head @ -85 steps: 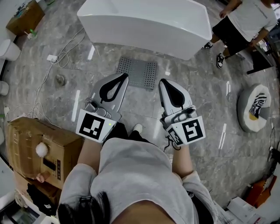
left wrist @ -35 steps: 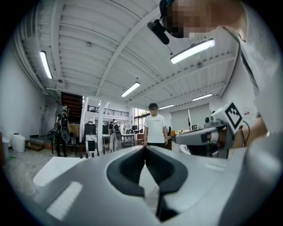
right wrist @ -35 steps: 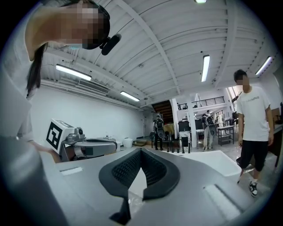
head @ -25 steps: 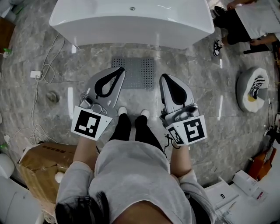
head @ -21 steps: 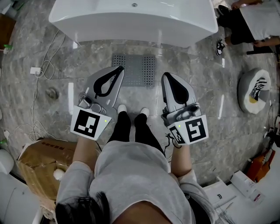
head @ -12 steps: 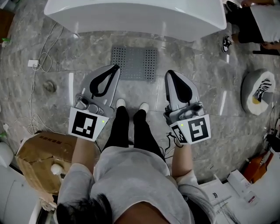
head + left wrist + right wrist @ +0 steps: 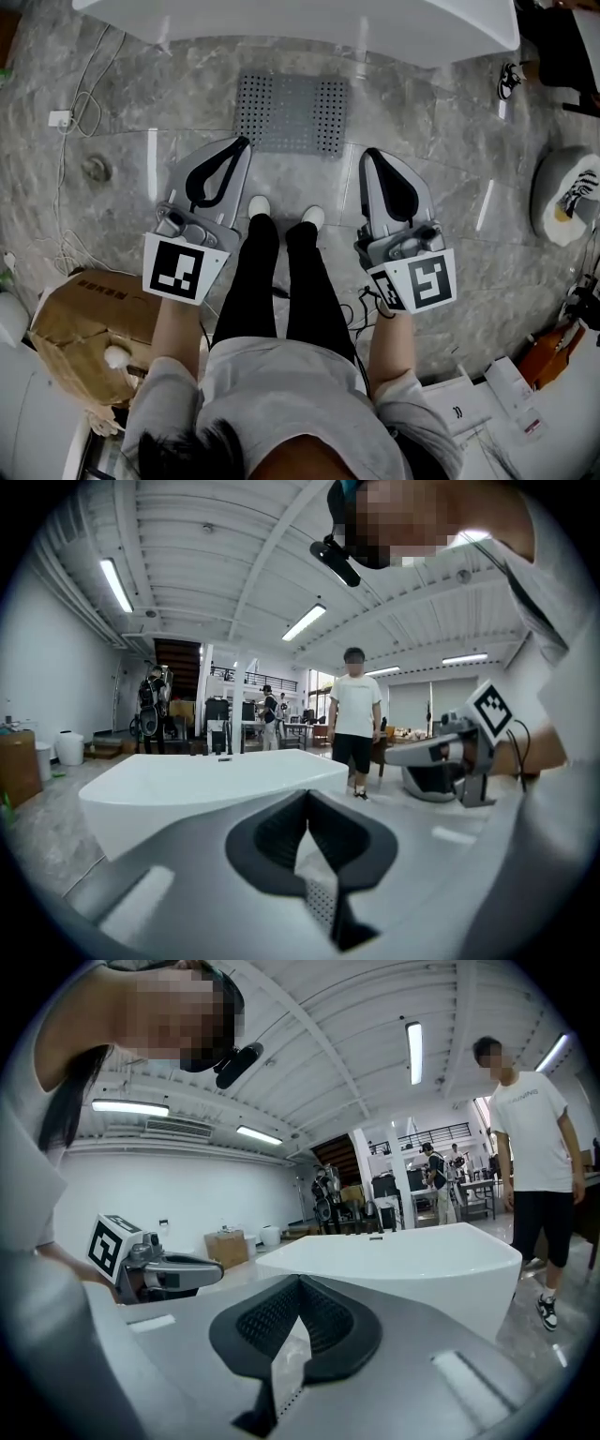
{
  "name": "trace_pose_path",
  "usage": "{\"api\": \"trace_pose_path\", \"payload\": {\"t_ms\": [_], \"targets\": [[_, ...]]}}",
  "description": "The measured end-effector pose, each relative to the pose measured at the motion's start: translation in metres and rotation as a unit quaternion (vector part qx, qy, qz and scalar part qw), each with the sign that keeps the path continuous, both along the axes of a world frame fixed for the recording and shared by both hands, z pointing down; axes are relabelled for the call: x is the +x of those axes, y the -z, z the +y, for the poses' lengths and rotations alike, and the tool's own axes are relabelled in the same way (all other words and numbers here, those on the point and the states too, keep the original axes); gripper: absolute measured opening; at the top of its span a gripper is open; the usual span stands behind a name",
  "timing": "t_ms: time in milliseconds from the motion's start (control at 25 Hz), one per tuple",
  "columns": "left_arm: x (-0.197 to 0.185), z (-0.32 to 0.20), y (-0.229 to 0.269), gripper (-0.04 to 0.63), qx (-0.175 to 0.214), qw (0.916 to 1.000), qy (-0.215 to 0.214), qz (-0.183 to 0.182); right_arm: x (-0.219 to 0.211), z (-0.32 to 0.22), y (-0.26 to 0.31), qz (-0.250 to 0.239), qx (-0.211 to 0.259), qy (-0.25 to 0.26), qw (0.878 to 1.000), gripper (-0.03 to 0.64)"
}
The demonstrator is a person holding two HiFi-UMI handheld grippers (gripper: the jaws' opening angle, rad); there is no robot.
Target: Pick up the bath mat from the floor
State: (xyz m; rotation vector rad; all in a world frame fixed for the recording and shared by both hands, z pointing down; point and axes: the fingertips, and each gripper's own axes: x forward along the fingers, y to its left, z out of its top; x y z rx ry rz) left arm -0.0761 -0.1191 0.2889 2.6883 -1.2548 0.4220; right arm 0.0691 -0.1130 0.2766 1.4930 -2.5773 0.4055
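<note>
The grey perforated rectangular bath mat lies flat on the marbled stone floor, beside the white bathtub. The left gripper and right gripper hover near it, jaws pressed together, empty.

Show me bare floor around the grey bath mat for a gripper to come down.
Bare marble lies left of the grey perforated bath mat up to the white cable, and right of it toward the round white cushion. Crowded: the white bathtub close behind it.
</note>
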Motion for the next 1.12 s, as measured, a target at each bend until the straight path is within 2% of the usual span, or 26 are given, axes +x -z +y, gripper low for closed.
{"api": "trace_pose_path", "payload": {"t_ms": [360, 520, 1120], "targets": [[-0.01, 0.004, -0.121, 0.002, -0.015, 0.9999, -0.001, -0.006, 0.003, 0.005, -0.116, 0.01, -0.012, -0.012, 1.0, 0.0], [-0.006, 0.002, -0.179, 0.002, -0.014, 0.9997, -0.003, -0.02, 0.014, 0.004, -0.176, 0.01, -0.016, -0.014, 1.0, 0.0], [-0.025, -0.011, -0.386, 0.002, 0.031, 0.999, 0.021, -0.024, 0.029, -0.007, -0.383, 0.029, 0.025, -0.005, 0.999, 0.0]]}}
